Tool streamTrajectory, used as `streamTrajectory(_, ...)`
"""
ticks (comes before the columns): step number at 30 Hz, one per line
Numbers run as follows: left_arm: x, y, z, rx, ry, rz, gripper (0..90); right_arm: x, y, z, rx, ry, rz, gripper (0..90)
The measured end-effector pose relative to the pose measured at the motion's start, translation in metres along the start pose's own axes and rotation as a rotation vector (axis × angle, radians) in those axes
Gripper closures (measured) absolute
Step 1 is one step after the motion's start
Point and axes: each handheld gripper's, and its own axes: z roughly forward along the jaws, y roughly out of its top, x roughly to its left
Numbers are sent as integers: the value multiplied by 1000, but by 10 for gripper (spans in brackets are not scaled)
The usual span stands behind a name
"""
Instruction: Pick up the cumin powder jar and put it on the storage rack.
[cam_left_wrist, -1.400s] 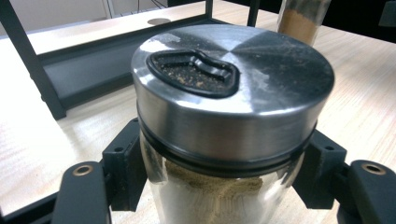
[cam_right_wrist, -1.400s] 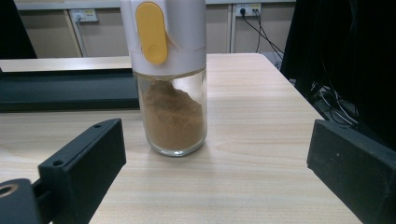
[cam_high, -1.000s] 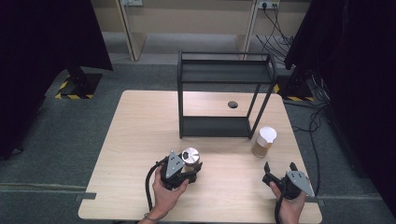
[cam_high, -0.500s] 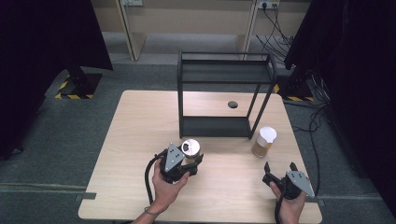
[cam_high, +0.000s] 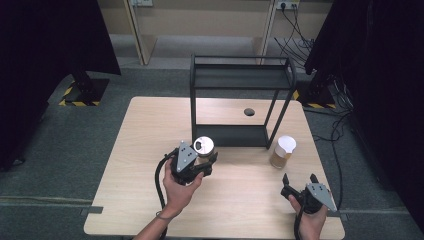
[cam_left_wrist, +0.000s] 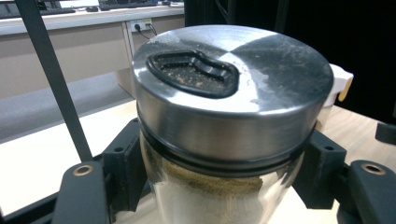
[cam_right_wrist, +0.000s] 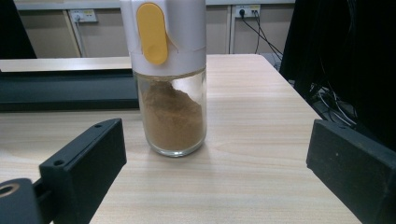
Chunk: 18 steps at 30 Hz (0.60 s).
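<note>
A glass jar with a steel lid (cam_high: 203, 146) (cam_left_wrist: 229, 88), holding pale powder, is gripped between the jaws of my left gripper (cam_high: 201, 161) and held above the wooden table (cam_high: 140, 150), in front of the black metal shelf rack (cam_high: 240, 80). A second glass jar with a white cap and yellow tab (cam_high: 283, 151) (cam_right_wrist: 172, 70), holding brown powder, stands on the table at the right. My right gripper (cam_high: 299, 179) (cam_right_wrist: 215, 172) rests near the table's front right corner, open, its jaws apart and short of that jar.
The rack's lower shelf (cam_high: 235, 135) lies just beyond the held jar. A round hole (cam_high: 248, 111) sits in the tabletop under the rack. Cables (cam_high: 345, 145) trail on the floor to the right. Dark curtains flank both sides.
My left gripper has lifted the steel-lidded jar off the table and carried it a little toward the rack. The right gripper and the white-capped jar have kept still.
</note>
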Motion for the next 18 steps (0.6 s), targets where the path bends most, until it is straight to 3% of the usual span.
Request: streamTrajectory(18,4,38,13,-20,47,0,307,0,0,0,0,1,0,49)
